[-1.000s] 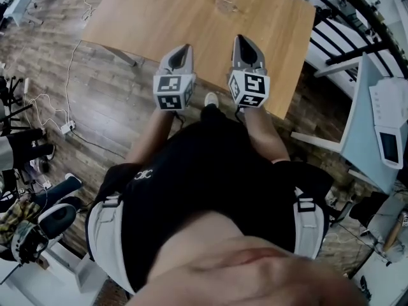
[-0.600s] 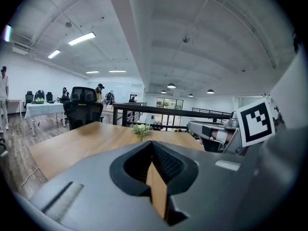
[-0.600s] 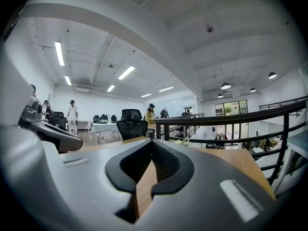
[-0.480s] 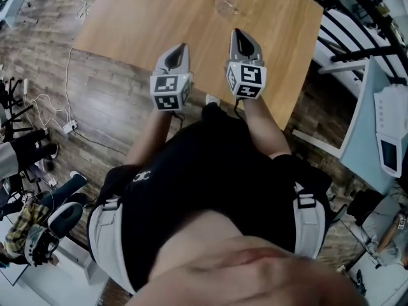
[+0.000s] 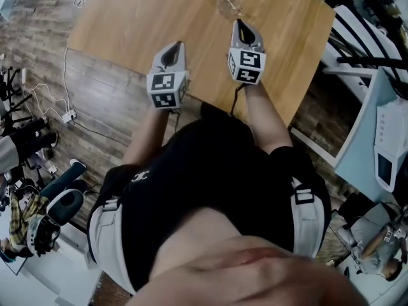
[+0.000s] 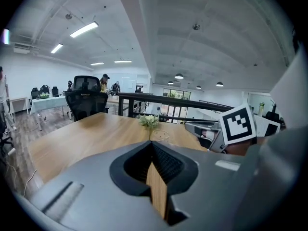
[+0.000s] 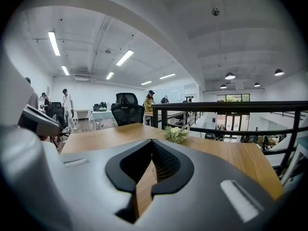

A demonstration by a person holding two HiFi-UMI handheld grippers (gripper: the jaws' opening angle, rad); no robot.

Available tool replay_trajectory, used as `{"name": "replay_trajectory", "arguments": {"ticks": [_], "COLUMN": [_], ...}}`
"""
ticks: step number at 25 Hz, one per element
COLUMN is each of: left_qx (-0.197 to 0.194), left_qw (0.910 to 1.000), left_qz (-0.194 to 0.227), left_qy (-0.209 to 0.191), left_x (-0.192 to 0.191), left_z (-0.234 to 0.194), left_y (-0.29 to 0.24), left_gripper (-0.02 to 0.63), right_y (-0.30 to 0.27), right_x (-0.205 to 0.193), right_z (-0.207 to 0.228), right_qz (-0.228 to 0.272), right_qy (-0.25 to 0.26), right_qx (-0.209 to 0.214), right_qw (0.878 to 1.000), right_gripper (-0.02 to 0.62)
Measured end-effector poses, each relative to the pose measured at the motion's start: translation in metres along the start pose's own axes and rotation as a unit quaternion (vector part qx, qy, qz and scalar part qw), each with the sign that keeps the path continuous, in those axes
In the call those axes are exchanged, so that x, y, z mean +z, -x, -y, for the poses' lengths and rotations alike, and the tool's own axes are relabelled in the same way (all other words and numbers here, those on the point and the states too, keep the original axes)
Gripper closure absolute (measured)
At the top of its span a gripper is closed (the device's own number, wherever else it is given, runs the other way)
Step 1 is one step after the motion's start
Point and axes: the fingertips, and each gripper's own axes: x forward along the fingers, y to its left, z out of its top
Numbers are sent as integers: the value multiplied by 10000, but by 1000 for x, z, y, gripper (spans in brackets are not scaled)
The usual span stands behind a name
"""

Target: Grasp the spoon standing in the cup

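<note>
L gripper (image 6: 151, 144): jaws sitting together, tips touching, only a thin wedge of tabletop showing btw the pads, nothing held. R gripper (image 7: 152, 143): same, jaws closed and empty. Both are hovering w/ tips over the near edge of the wooden table (image 5: 140, 18), R reaching further fwd than L. Glass cup (image 5: 227, 5) is standing toward the far side, just ahead of R's tips, not touching. Spoon is too small to make out in any view. Small flower bunch (image 7: 175, 134) is sitting beyond. Office chair (image 6: 86, 97) is standing in the bkgd.
</note>
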Motion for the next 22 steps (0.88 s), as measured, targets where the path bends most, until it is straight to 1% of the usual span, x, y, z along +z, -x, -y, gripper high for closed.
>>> {"name": "replay_trajectory", "arguments": {"ticks": [4, 5, 6, 8, 14, 18, 22], "left_qx": [81, 108, 137, 205, 347, 362, 370], "left_qw": [9999, 9998, 9997, 9995, 9984, 9978, 9974], "left_qz": [-103, -130, -161, -235, -439, -545, -609], "left_qy": [63, 72, 77, 89, 104, 77, 66], "left_x": [-2, -3, -4, -7, -20, -29, -36], "left_z": [-8, -11, -13, -18, -34, -33, -27], "left_y": [-14, -16, -19, -23, -33, -38, -36], "left_gripper": [594, 594, 594, 594, 594, 594, 594], "right_y": [-32, -40, -47, -60, -89, -100, -106], "right_x": [-19, -23, -27, -34, -49, -54, -62], "right_z": [8, 10, 12, 16, 26, 38, 41], "right_qz": [-343, -407, -464, -541, -609, -507, -549], "right_qy": [157, 211, 254, 298, 480, 640, 758], "right_qx": [-89, -111, -113, -102, -251, -457, -398], "right_qw": [9992, 9989, 9985, 9980, 9967, 9956, 9948], "right_gripper": [594, 584, 550, 543, 543, 542, 543]}}
